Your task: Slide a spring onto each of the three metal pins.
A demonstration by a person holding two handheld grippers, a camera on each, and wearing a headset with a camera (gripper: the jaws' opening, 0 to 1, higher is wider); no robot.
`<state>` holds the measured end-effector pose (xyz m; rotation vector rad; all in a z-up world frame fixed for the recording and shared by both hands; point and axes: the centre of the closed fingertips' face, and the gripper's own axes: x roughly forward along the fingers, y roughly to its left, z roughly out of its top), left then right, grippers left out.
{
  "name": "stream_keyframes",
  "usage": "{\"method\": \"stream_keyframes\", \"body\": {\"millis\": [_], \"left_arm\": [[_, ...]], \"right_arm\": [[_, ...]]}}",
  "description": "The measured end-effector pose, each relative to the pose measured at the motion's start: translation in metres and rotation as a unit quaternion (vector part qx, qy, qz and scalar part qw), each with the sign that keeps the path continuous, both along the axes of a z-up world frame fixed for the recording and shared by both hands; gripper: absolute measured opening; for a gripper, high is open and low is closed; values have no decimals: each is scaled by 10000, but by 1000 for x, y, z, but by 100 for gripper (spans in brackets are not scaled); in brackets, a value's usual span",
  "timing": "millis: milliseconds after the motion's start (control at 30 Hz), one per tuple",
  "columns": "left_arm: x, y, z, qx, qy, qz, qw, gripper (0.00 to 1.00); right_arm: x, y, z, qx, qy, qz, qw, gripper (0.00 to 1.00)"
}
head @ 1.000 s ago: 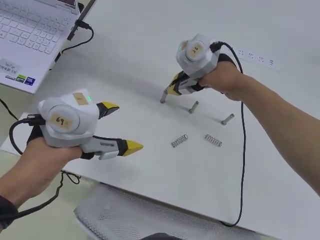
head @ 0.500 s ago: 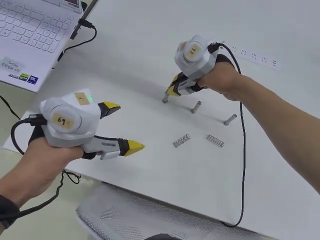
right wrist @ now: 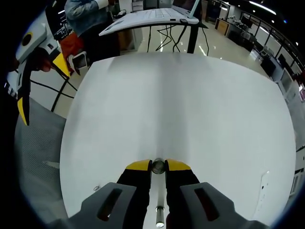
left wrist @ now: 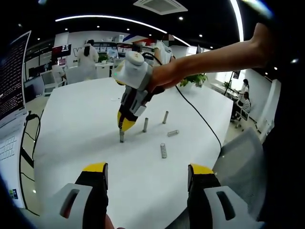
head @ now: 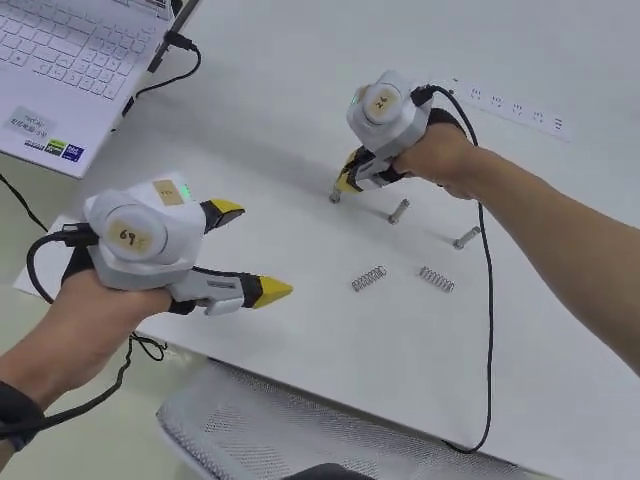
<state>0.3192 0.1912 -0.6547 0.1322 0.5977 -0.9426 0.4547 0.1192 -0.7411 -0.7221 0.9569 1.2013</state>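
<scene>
Seating of the first spring on the end pin: we should hold it square to the pin and ease down. Left claw is wide and empty, well apart. Right claw is pinched narrow on that spring. Loose springs and bare pins are to its right.

fingers yellow-tipped | pins grey | spring silver | table white
</scene>
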Motion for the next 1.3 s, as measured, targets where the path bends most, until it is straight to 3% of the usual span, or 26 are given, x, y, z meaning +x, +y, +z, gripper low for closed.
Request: {"method": "stream_keyframes", "body": {"millis": [733,1300], "left_arm": [[2,0,1,20,19,71,10000,64],[4,-5,3,27,-10,40,10000,64]], "right_arm": [[1,-3,-18,-164,124,-8,9998,10],[-3,-26,-7,-127,20,-216,9997,19]]}}
